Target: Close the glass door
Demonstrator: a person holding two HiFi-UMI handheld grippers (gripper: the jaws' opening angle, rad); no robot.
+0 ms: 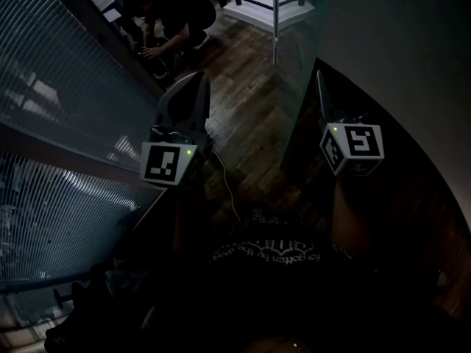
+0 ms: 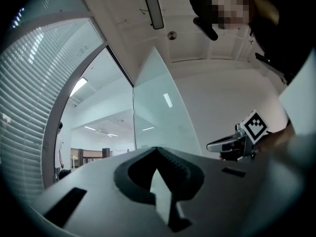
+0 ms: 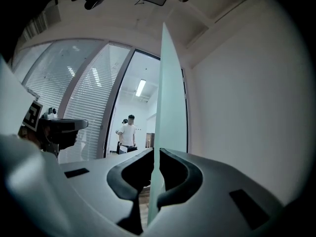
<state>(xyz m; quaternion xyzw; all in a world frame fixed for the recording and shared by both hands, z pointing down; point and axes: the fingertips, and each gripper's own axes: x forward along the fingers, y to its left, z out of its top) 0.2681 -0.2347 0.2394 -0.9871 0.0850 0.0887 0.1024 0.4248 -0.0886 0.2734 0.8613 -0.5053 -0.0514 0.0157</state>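
The glass door [image 3: 167, 107] stands edge-on in the right gripper view, a pale green pane rising out of the jaws. My right gripper [image 3: 154, 154] is shut on that edge, a finger on each side. From the head view, the right gripper [image 1: 319, 76] points forward at the door [image 1: 298, 87], close to the white wall. My left gripper [image 1: 197, 76] is held level with it to the left, shut, nothing between its fingers. In the left gripper view the closed tips [image 2: 157, 150] aim at the door [image 2: 158, 107], and the right gripper [image 2: 232, 144] shows at the right.
A curved glass wall with blinds [image 1: 59, 123] runs along the left. A person crouches [image 1: 173, 13] on the dark wooden floor [image 1: 250, 123] ahead. Another person stands [image 3: 129, 135] beyond the doorway. A white wall [image 1: 405, 50] closes the right side.
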